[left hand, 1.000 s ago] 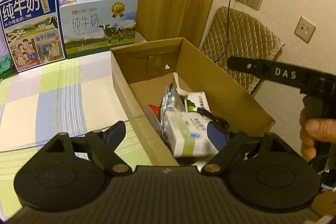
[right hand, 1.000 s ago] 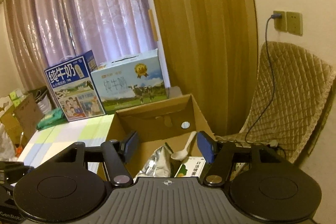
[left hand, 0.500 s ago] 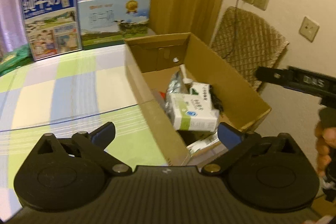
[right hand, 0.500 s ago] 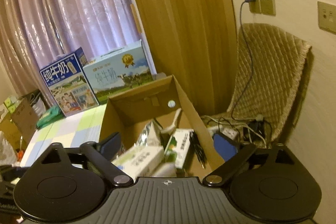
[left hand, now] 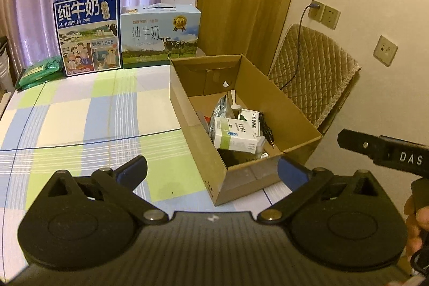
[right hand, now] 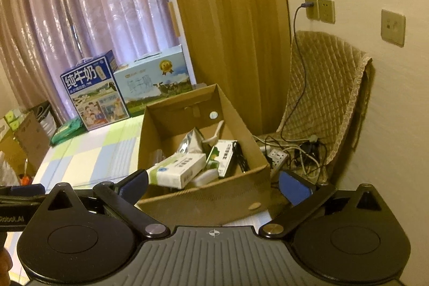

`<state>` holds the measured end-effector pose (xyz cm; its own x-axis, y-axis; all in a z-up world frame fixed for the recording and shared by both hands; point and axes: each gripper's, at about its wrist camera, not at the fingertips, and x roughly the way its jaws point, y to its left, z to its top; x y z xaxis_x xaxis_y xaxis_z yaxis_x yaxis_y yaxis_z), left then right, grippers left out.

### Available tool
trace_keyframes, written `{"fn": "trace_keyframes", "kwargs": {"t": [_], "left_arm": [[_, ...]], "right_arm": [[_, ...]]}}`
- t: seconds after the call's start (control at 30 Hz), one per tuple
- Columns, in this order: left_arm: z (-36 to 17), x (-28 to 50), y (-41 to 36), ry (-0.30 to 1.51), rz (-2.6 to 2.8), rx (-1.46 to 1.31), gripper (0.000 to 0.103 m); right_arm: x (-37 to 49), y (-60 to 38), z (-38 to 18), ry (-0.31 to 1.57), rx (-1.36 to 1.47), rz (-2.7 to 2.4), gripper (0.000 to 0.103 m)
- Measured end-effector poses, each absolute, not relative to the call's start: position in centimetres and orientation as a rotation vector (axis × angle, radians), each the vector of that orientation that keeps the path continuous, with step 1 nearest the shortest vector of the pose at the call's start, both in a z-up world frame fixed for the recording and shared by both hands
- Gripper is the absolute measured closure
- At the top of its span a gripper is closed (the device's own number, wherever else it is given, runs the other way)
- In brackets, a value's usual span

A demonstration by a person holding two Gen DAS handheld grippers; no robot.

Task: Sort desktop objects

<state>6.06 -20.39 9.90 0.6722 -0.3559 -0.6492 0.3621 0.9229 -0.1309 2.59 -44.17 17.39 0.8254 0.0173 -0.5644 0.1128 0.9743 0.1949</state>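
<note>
Checked tablecloth (left hand: 88,111), filled cardboard box (left hand: 289,109)

Right gripper (right hand: 213,185), fingers spread wide, faces cardboard box (right hand: 214,199) holding white carton (right hand: 177,170).

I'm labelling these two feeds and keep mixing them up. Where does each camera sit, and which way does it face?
Left wrist: on the left tool, open, facing the cardboard box over the checked table; the right tool and a hand show at right.
Right wrist: on the right tool, open, facing the box from its other side; the left tool shows at left.
Shared: box, white carton, milk cases.
</note>
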Motion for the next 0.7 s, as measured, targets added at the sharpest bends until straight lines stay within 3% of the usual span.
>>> {"fn": "trace_keyframes", "kwargs": {"t": [0.7], "left_arm": [[11.7,2.6,-19.0,0.681,-0.41,0.004,0.001]], "right_arm": [[-0.8,-41.1,19.2,0.594,0.172,-0.022,0.002]]}}
